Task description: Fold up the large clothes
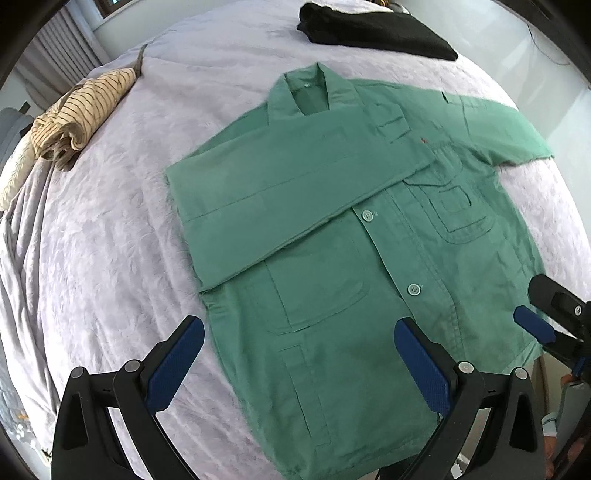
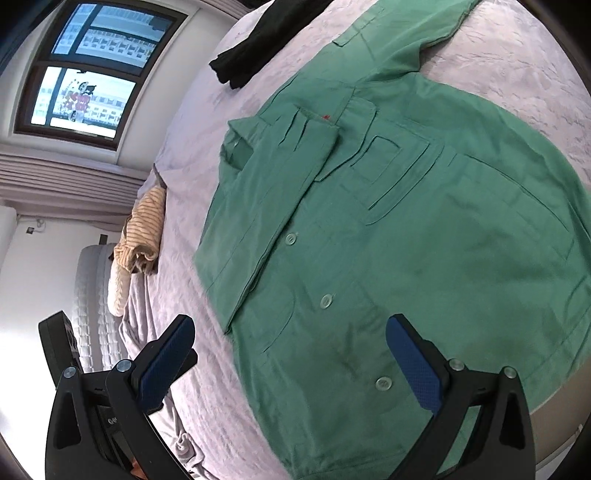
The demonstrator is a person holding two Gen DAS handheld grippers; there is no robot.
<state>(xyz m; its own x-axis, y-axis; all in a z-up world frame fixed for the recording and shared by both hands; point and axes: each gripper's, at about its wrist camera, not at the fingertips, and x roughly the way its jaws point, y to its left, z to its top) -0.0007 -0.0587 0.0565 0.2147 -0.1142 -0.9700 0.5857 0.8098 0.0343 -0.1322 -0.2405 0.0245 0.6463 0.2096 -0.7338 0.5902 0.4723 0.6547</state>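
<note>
Presently lying front-up and buttoned on the pale lilac quilted bedspread (image 1: 122, 206): one large green cotton work jacket with patch pockets (image 1: 332, 236), its hem nearest the cameras and its collar pointing away. One long sleeve is lying folded slantwise across the chest, cuff reaching the far chest pocket; the other sleeve (image 1: 509, 129) is trailing outward, unfolded. The left gripper (image 1: 299, 362) is hovering with jaws wide apart and nothing between them, straddling the hem's near-left corner; the right gripper (image 2: 291, 362) is likewise gaping empty over the lower button placket. Also on the bed, well apart from the jacket: a rolled tan striped garment (image 1: 81, 114) and a folded black garment (image 1: 373, 29). Judged stage: sleeve-folding, half done. The next move is probably calling for a pinch on the outstretched cuff, carried inward across the chest, though whether the grippers are touching the cloth at present is hard to tell from these distorted views.
</note>
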